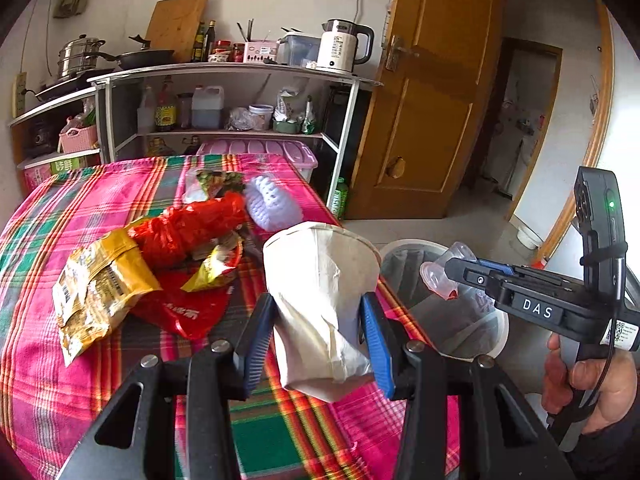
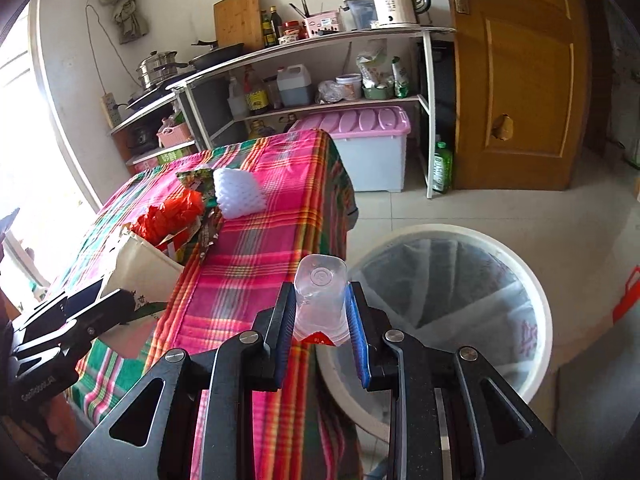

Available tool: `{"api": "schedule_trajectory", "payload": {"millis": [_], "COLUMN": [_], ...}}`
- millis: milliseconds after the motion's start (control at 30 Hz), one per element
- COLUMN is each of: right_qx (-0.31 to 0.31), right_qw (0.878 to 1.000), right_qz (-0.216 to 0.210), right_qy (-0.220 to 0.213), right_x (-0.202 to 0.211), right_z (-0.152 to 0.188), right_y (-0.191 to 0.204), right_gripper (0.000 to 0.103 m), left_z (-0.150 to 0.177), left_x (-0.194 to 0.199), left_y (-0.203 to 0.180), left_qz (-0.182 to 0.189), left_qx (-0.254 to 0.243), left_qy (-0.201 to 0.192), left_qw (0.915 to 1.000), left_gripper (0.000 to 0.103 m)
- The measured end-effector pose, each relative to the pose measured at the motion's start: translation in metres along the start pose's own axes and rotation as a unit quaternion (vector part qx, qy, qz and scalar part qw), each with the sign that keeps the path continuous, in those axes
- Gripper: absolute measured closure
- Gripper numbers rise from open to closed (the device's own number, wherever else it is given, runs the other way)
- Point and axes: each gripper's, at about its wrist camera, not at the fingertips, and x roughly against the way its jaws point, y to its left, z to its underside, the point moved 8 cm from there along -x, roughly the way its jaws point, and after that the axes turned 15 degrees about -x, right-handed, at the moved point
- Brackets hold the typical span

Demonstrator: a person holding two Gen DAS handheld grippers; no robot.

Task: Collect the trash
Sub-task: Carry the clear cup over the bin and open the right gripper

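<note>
Left wrist view: paper cup [image 1: 320,304] pinched by left hand-held gripper [image 1: 318,344] above counter [image 1: 48,380]. Plastic cup [image 2: 320,296] clamped in right hand-held gripper [image 2: 320,320] beside bin [image 2: 536,304], likely for dropping. Wrappers [image 1: 96,292] left on counter.

Black left gripper [image 1: 320,336] with blue ribbed pads and silver screws; right gripper [image 1: 450,266], right of frame, marked "DAS", green light, black cable.

We note daylight from the overexposed bright window [image 2: 24,128] left of the right jaws. Both views are sharp centrally; fisheye bending and dark vignetting mark the edges.
</note>
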Motion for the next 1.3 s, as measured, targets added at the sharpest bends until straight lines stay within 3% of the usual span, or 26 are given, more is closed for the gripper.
{"api": "schedule_trajectory", "payload": {"millis": [500, 700, 900, 1300], "right_qx": [-0.084, -0.105, -0.105, -0.097], "right_qw": [0.995, 0.993, 0.993, 0.994], "right_qz": [0.048, 0.052, 0.049, 0.043], "right_qy": [0.000, 0.005, 0.007, -0.010], "right_x": [0.003, 0.000, -0.003, 0.011], "right_z": [0.001, 0.004, 0.006, 0.004], "right_y": [-0.097, -0.121, -0.128, -0.115], "right_gripper": [0.076, 0.074, 0.064, 0.064], "left_z": [-0.035, -0.039, -0.035, -0.033], "left_x": [-0.070, -0.095, -0.109, -0.097], "left_y": [-0.094, -0.116, -0.123, -0.113], "left_qz": [0.097, 0.109, 0.114, 0.110], "left_qx": [-0.057, -0.056, -0.054, -0.046], "left_qy": [0.025, 0.044, 0.059, 0.051], "left_qw": [0.9934, 0.9915, 0.9903, 0.9915], "left_gripper": [0.056, 0.052, 0.050, 0.050]}}
